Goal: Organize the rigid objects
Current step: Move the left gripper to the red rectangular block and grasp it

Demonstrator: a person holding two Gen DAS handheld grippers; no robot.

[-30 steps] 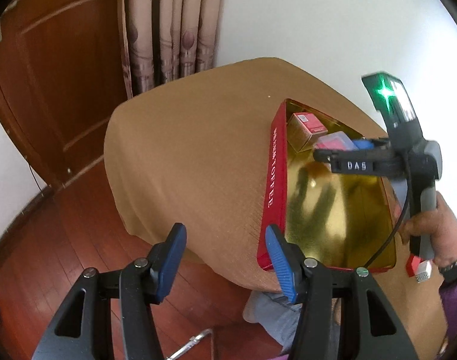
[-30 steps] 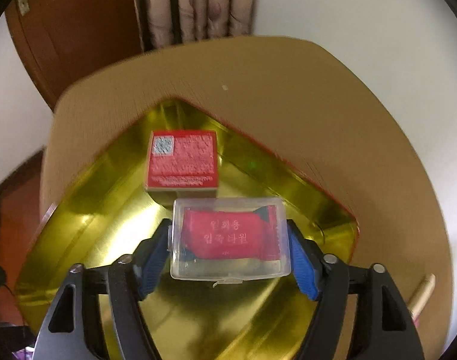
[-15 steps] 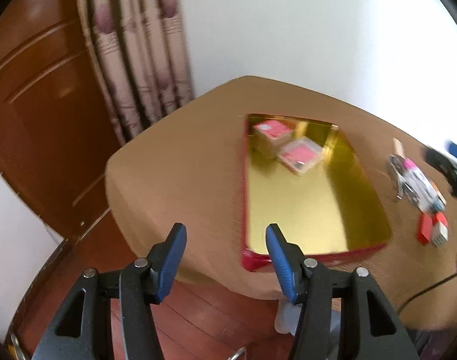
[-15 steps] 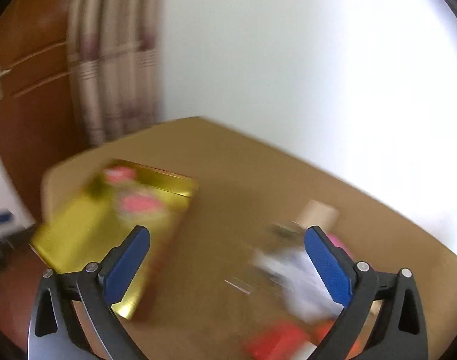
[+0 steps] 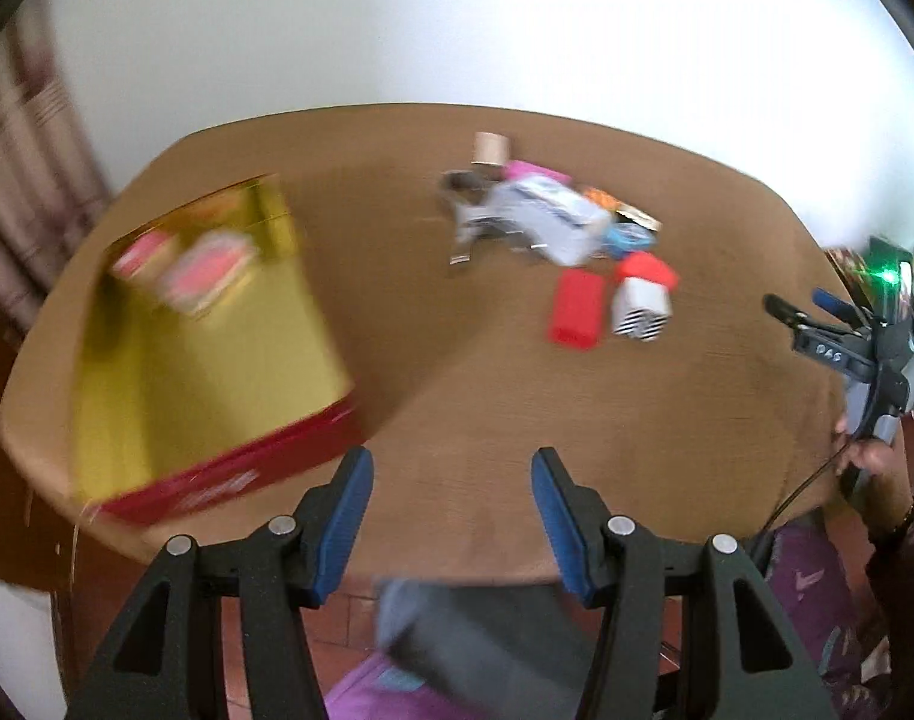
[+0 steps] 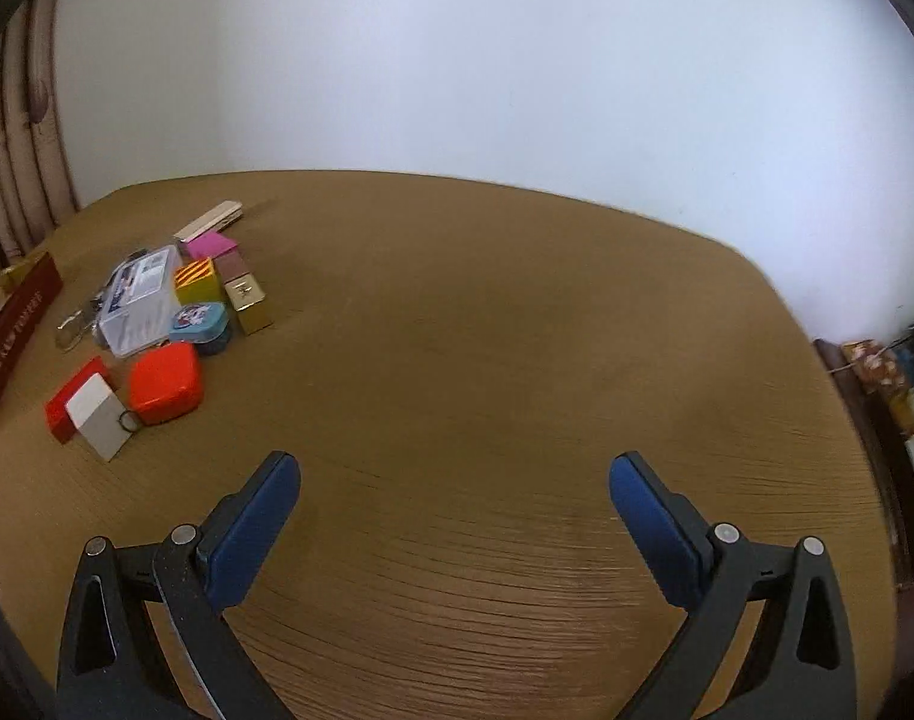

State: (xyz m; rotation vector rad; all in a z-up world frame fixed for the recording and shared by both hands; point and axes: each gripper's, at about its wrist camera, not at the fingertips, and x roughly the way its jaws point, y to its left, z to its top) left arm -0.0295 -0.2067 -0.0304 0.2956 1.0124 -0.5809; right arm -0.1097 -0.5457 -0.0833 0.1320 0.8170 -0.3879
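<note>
Right wrist view first: our right gripper (image 6: 454, 495) hangs wide open and empty over the brown table (image 6: 517, 360), with the loose pile up at about 10 o'clock from the jaws. That pile, big to small: clear plastic case (image 6: 139, 300), orange-red box (image 6: 164, 383), white block (image 6: 100, 423), gold box (image 6: 248, 302). The red tray (image 6: 14, 324) sits at 9 o'clock, its side lettering too blurry to read. On the left wrist, our left gripper (image 5: 452, 483) is half open, holding nothing. A second ago the right jaws were clamped on a clear box with a red packet; it's now in the gold tray (image 5: 217, 324) at 10 o'clock.
</note>
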